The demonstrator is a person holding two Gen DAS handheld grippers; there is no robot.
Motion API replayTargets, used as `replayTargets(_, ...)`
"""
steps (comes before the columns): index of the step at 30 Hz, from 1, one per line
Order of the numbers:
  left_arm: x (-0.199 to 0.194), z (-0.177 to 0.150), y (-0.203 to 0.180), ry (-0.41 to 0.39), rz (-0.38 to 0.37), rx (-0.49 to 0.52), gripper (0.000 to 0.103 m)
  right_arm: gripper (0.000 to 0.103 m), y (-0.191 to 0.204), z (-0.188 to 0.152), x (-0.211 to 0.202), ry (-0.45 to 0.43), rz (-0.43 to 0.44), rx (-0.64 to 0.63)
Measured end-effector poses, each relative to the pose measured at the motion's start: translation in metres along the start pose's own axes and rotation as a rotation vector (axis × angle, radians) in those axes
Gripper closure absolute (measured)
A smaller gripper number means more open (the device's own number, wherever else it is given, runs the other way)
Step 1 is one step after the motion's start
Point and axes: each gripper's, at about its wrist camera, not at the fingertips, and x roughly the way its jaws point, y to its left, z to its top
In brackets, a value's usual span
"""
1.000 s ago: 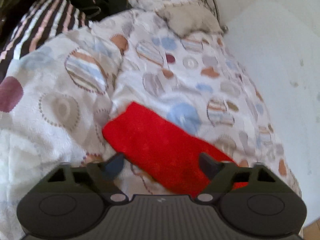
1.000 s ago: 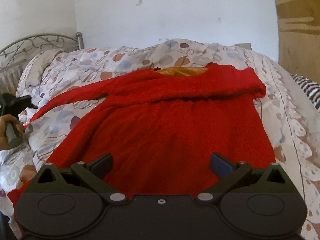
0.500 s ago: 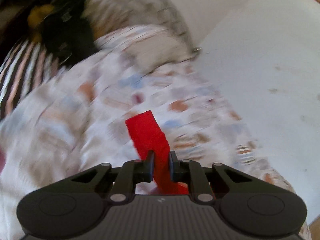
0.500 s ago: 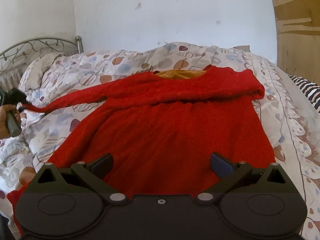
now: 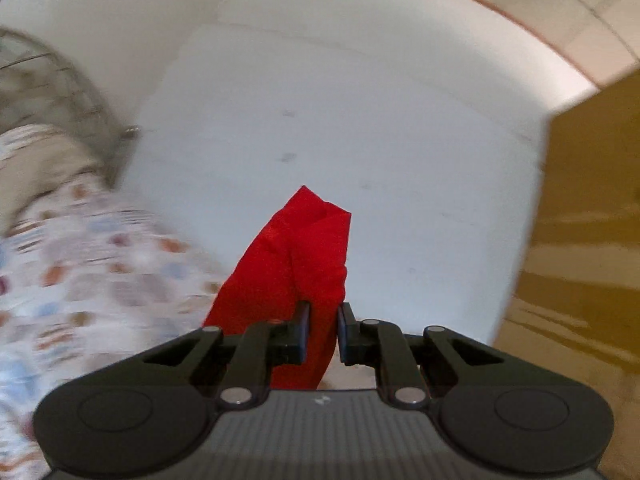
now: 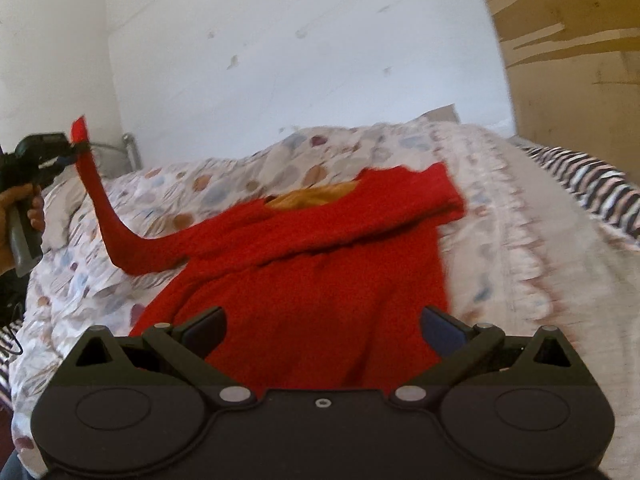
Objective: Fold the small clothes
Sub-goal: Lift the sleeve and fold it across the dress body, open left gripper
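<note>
A red sweater (image 6: 320,280) with an orange lining at the collar lies flat on the bed. Its right sleeve is folded across the chest. My left gripper (image 5: 323,330) is shut on the end of the left sleeve (image 5: 296,264) and holds it up in the air; in the right wrist view the left gripper (image 6: 74,146) shows at the far left with the sleeve (image 6: 100,208) rising to it from the bed. My right gripper (image 6: 322,326) is open and empty, low over the sweater's hem.
The bed carries a white quilt (image 6: 500,248) with coloured ovals. A striped blanket (image 6: 592,188) lies at the right. A metal headboard (image 5: 60,92) and a pillow (image 5: 36,168) stand at the left, a white wall (image 6: 300,60) behind, a wooden board (image 6: 572,40) at the right.
My left gripper closed on the sleeve end and lifted it up off the quilt, swinging toward the wall. My right gripper stayed open and shifted slightly over the hem.
</note>
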Motion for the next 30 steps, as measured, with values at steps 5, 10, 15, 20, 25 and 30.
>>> replayTargets(5,0.016,-0.032,-0.069,0.055,-0.152,0.063,0.088,0.0,-0.023,-0.001,-0.02,-0.015,-0.064,0.009)
replayTargets(10,0.026,-0.082,-0.12,0.145,-0.262,0.125,0.088,0.0,-0.045,-0.007,-0.03,-0.016,-0.124,0.039)
replayTargets(15,0.029,-0.137,-0.144,0.302,-0.337,0.163,0.088,0.0,-0.061,-0.014,-0.035,-0.011,-0.174,0.077)
replayTargets(20,0.022,-0.175,-0.157,0.438,-0.373,0.22,0.088,0.0,-0.071,-0.019,-0.038,-0.006,-0.205,0.107)
replayTargets(25,0.014,-0.184,-0.162,0.507,-0.421,0.229,0.07,0.0,-0.073,-0.023,-0.037,0.002,-0.213,0.117)
replayTargets(30,0.0,-0.172,-0.16,0.521,-0.416,0.209,0.028,0.0,-0.071,-0.024,-0.037,0.004,-0.21,0.121)
